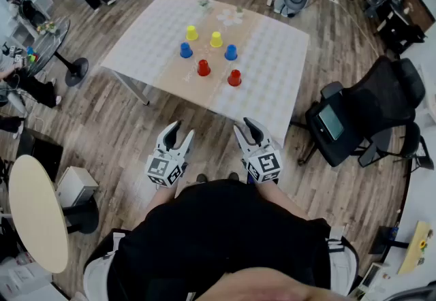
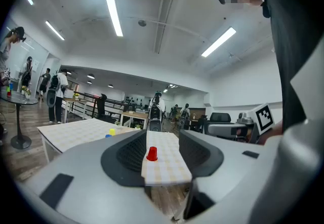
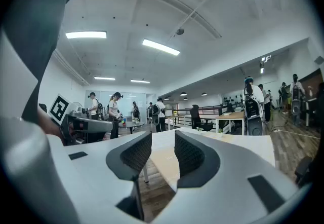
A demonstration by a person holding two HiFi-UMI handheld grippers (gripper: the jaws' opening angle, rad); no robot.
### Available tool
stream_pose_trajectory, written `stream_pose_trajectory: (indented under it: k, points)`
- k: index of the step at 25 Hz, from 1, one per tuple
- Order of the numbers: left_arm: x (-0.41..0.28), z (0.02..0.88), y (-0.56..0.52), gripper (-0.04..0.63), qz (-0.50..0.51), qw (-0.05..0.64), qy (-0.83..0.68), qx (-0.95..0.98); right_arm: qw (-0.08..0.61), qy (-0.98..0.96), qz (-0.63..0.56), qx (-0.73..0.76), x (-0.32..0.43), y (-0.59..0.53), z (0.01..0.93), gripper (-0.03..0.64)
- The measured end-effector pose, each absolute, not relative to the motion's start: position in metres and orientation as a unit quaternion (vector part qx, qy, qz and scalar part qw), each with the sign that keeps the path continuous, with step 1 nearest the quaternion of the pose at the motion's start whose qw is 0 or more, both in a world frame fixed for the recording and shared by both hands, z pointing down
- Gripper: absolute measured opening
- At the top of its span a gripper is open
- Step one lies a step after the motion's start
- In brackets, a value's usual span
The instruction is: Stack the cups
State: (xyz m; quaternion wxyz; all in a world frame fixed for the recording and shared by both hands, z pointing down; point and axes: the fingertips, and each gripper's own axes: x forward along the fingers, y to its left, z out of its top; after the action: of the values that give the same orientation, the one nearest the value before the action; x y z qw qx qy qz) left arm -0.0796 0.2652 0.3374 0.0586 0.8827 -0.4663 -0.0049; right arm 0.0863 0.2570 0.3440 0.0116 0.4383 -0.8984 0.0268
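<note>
my left gripper [image 1: 180,132], right gripper [image 1: 246,128]: jaws apart, empty, level, likely lining up the approach | cups [image 1: 204,68]: rim-down, spread on tabletop [image 1: 272,82], well apart from me, unstacked

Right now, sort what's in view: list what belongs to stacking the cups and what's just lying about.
For the job: yellow cups, blue cups, red cups, the table under them.
Lying about: black office chair, round beige table.

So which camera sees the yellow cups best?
The head view: both yellow cups stand in plain sight on the table. The left gripper view catches only a tiny, far-off bit of yellow cup; the right gripper view shows none.
</note>
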Motion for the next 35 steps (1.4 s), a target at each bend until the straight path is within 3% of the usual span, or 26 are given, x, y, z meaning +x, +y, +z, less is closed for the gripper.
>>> stream_pose_trajectory:
  k: [13,35]
  points:
    - [-0.105,0.337,0.270,0.183,-0.006,0.048,-0.447,0.893,-0.018,-0.890,0.041,0.454,0.060,0.267,0.352,0.146]
    - [-0.160,0.360,0.248,0.183,-0.010,0.068,-0.437,0.897,0.012,-0.860,0.034,0.508,0.043,0.262,0.365,0.135]
